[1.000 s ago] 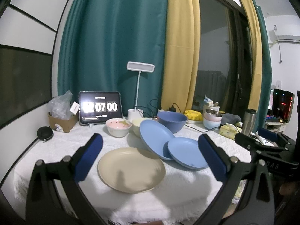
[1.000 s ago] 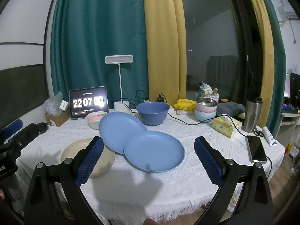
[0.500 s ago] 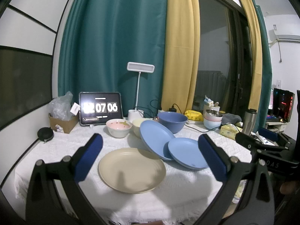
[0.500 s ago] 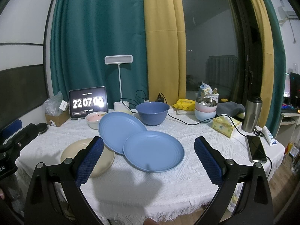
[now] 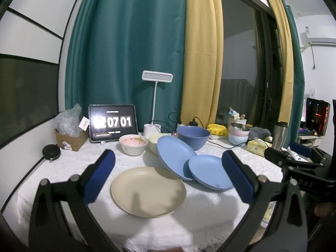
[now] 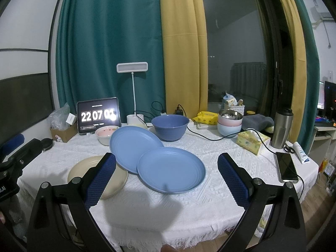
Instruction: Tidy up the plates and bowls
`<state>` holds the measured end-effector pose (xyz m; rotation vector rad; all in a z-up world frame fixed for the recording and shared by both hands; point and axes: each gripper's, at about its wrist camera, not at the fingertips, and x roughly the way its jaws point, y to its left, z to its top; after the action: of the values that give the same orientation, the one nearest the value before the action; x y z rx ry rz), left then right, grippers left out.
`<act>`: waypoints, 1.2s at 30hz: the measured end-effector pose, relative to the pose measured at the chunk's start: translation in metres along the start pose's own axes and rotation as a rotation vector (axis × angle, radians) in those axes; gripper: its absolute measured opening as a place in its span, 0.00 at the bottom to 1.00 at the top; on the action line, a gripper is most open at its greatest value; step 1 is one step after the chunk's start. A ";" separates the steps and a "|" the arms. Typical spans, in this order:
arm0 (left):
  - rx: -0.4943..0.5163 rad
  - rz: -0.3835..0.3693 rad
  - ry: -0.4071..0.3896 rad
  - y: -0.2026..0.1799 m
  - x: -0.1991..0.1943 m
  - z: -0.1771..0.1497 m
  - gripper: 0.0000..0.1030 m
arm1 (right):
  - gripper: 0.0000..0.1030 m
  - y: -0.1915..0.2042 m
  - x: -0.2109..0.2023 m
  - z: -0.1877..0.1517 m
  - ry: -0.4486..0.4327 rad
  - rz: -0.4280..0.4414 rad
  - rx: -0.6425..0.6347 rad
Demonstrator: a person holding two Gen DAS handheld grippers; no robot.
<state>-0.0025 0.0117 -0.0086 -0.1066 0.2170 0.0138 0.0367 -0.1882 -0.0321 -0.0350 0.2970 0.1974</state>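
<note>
— In the lower middle of the right wrist view, what sits between the pads?
— The front blue plate (image 6: 171,170), straight ahead of the right hand-held gripper (image 6: 166,178), whose jaws stand wide apart and empty. It leans on the second blue plate (image 6: 134,147) up and left of it.
— And the left one?
— The left hand-held gripper (image 5: 166,178) is also spread and empty, facing the cream plate (image 5: 148,191) at its frame's lower centre. All three lie on the white surface (image 6: 220,147).
— So who is nearer the blue?
— The right hand, I judge.
</note>
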 end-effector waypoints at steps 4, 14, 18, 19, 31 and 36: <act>0.000 0.000 0.000 0.000 0.000 0.000 1.00 | 0.97 0.000 0.000 0.000 0.001 -0.001 0.000; 0.002 0.002 -0.002 -0.001 -0.001 -0.001 1.00 | 0.97 0.000 0.000 0.000 0.001 -0.001 0.001; 0.003 0.002 -0.003 -0.001 0.000 -0.001 1.00 | 0.97 0.000 0.000 0.000 0.001 -0.001 0.001; 0.003 0.003 -0.003 -0.002 0.000 -0.001 1.00 | 0.97 0.000 0.000 0.000 0.001 -0.002 0.001; 0.018 -0.001 0.016 0.001 0.013 0.000 0.99 | 0.97 -0.004 0.006 -0.001 0.017 -0.006 0.007; 0.026 -0.004 0.044 -0.003 0.039 -0.001 0.99 | 0.97 -0.022 0.029 -0.003 0.051 -0.020 0.025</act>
<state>0.0356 0.0089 -0.0177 -0.0812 0.2604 0.0043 0.0678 -0.2042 -0.0434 -0.0179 0.3494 0.1726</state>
